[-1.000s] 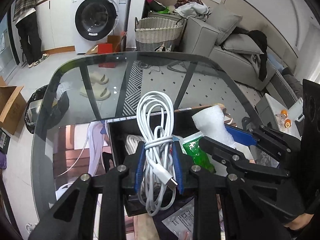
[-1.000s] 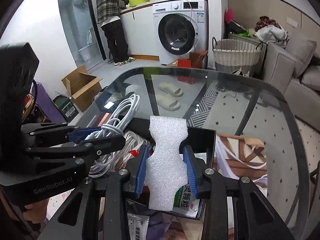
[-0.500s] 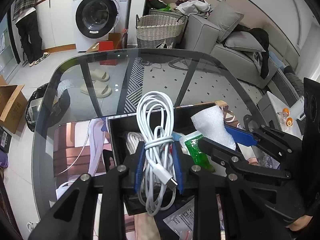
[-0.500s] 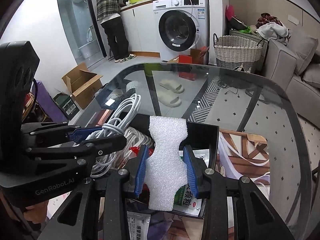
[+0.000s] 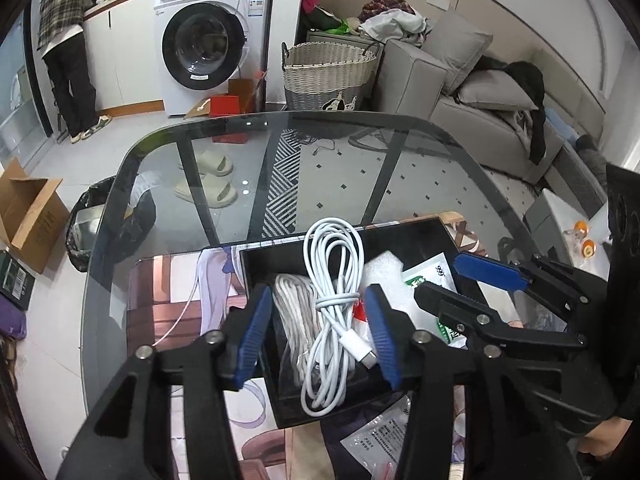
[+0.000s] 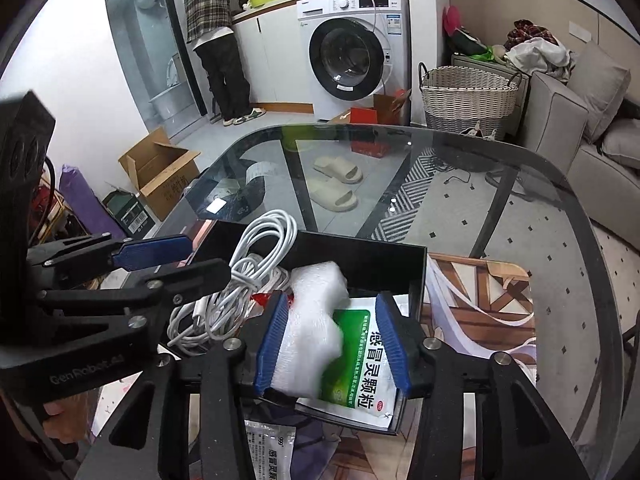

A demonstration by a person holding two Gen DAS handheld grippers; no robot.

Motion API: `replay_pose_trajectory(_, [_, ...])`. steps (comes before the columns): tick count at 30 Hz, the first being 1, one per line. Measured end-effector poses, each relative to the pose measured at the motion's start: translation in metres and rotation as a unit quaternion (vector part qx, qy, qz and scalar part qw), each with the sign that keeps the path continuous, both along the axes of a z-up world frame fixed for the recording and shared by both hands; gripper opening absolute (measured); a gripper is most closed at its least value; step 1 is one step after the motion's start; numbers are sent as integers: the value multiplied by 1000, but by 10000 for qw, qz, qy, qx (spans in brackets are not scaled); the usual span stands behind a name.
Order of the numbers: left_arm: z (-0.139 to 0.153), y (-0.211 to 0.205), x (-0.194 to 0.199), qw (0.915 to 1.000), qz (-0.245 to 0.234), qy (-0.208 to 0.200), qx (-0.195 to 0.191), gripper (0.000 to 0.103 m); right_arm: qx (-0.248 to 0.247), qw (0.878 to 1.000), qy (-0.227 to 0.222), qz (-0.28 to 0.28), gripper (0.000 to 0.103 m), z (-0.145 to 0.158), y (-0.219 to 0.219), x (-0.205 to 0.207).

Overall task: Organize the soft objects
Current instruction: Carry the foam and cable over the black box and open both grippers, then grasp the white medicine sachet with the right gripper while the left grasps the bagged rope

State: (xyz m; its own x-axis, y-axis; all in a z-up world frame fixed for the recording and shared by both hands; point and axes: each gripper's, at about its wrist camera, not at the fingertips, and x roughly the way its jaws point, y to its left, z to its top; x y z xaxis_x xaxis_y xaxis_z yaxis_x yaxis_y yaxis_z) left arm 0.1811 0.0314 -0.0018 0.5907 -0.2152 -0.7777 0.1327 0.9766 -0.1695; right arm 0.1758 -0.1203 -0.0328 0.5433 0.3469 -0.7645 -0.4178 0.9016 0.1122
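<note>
A black box [image 5: 412, 236] [image 6: 360, 264] sits on the glass table. My left gripper [image 5: 316, 336] is open above it; the coiled white USB cable [image 5: 332, 304] lies loose between its jaws, resting on another white cord bundle [image 5: 290, 300] in the box. My right gripper [image 6: 334, 340] is open; the white foam piece [image 6: 308, 320] lies in the box between its jaws, over a green-and-white medicine sachet [image 6: 360, 360]. The cable [image 6: 256, 264] also shows in the right wrist view, left of the foam.
A printed mat [image 5: 176, 304] lies under the box. Plastic sachets [image 5: 380, 440] [image 6: 268, 456] lie at the near edge. The glass table edge [image 5: 280, 118] curves ahead. Beyond stand a washing machine [image 5: 208, 40], wicker basket [image 5: 328, 68], sofa [image 5: 480, 92] and a person [image 6: 216, 32].
Both grippers have opened. The cable has dropped from the left jaws into the box, and the foam has dropped from the right jaws onto the sachet.
</note>
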Motion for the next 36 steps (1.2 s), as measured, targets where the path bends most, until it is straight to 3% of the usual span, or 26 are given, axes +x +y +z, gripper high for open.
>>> replay_pose_trajectory(6, [12, 1, -10, 9999, -75, -102, -112, 50, 92, 9999, -36, 49, 48, 6, -1, -6])
replay_pose_trajectory(15, [30, 0, -58, 9986, -492, -102, -165, 56, 79, 9990, -288, 325, 48, 31, -9, -40])
replay_pose_trajectory(18, [22, -5, -80, 9979, -641, 2, -3, 69, -8, 9978, -237, 627, 49, 35, -9, -63])
replay_pose_trajectory(19, [15, -6, -88, 9978, -663, 64, 80, 74, -44, 9969, -209, 760, 49, 34, -9, -72])
replay_pose_trajectory(23, [-11, -7, -105, 9948, -816, 594, 159, 74, -218, 9927, -3, 1184, 49, 21, -10, -98])
replay_pose_trajectory(29, [-52, -8, -128, 9859, -987, 1339, 178, 74, -589, 9739, 666, 2087, 49, -22, 2, -145])
replay_pose_trajectory(36, [-57, -23, -161, 9760, -1358, 1692, 165, 74, -977, 9583, 1247, 2377, 48, -46, -9, -168])
